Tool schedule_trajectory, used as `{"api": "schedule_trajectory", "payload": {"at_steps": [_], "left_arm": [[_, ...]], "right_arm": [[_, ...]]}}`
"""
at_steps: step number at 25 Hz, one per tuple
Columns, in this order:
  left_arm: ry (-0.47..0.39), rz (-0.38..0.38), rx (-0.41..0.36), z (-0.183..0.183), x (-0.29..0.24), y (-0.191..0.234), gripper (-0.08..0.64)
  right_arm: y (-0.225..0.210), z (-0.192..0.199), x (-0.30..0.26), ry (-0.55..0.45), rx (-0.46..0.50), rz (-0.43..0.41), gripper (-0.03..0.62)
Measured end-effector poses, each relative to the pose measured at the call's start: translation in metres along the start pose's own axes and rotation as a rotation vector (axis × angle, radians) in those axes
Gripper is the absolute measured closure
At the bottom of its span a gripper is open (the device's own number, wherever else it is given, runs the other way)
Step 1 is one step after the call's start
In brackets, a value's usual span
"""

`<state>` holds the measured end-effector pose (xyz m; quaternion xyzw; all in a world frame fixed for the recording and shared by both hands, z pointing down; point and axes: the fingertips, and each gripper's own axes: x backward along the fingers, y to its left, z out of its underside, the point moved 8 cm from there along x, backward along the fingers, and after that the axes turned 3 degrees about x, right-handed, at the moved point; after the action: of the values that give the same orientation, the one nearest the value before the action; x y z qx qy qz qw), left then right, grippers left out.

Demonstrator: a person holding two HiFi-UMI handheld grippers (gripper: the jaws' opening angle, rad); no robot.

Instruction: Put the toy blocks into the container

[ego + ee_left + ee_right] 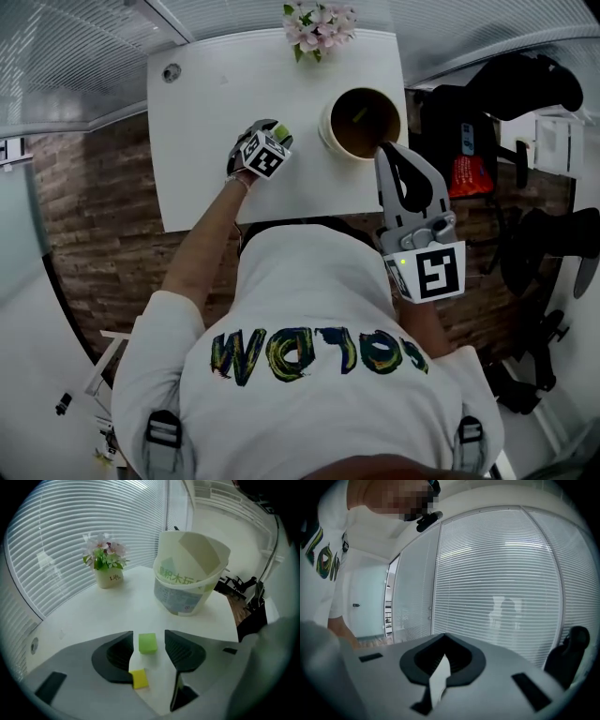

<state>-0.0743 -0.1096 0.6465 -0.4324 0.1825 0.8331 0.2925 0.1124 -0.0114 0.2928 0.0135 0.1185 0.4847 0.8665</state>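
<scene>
On the white table (pixel 202 141) a green block (pixel 147 644) lies between the jaws of my left gripper (pixel 148 633), with a gap on each side, so that gripper is open. A yellow block (pixel 139 678) sits closer to the camera, beside the left jaw. The pale round container (pixel 187 581) stands upright just beyond the gripper, to the right. In the head view the left gripper (pixel 268 139) is left of the container (pixel 328 122), which has something small and greenish inside. My right gripper (pixel 392 152) is held above the table's near right corner, shut and empty.
A small pot of pink flowers (pixel 107 562) stands at the table's far edge, left of the container. Window blinds (pixel 70 536) run behind the table. A dark chair and bags (pixel 487 141) crowd the floor to the right. The table's edge (pixel 234 620) drops off right of the container.
</scene>
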Motion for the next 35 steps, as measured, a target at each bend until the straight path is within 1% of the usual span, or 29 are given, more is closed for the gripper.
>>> {"api": "schedule_trajectory", "payload": {"at_steps": [4, 10, 13, 15, 19, 23, 27, 29, 35], "left_arm": [[0.041, 0.025, -0.008, 0.001, -0.011, -0.002, 0.336], [0.101, 0.036, -0.017, 0.004, -0.024, -0.003, 0.337], [0.104, 0.029, -0.004, 0.005, -0.027, -0.001, 0.355], [0.095, 0.021, 0.011, 0.004, -0.029, 0.001, 0.402], [0.078, 0.008, 0.027, 0.0, -0.027, 0.003, 0.405], [0.037, -0.028, 0.045, -0.003, -0.015, 0.006, 0.405], [-0.038, -0.028, 0.144, -0.01, 0.01, 0.007, 0.405], [-0.079, -0.039, 0.176, -0.015, 0.023, 0.008, 0.405], [-0.188, -0.083, 0.199, -0.03, 0.067, 0.001, 0.405]], "right_arm": [[-0.003, 0.003, 0.0, 0.007, -0.009, 0.01, 0.584], [-0.008, 0.007, 0.001, 0.018, -0.017, 0.021, 0.584], [-0.008, 0.008, 0.0, 0.023, -0.019, 0.024, 0.584], [-0.008, 0.008, 0.0, 0.022, -0.018, 0.025, 0.584], [-0.009, 0.007, 0.002, 0.019, -0.013, 0.025, 0.584], [-0.009, 0.005, 0.005, 0.011, -0.006, 0.023, 0.584], [-0.007, 0.003, 0.008, 0.001, 0.0, 0.019, 0.584], [-0.005, 0.001, 0.009, -0.005, 0.004, 0.016, 0.584], [-0.001, -0.002, 0.014, -0.019, 0.013, 0.008, 0.584]]}}
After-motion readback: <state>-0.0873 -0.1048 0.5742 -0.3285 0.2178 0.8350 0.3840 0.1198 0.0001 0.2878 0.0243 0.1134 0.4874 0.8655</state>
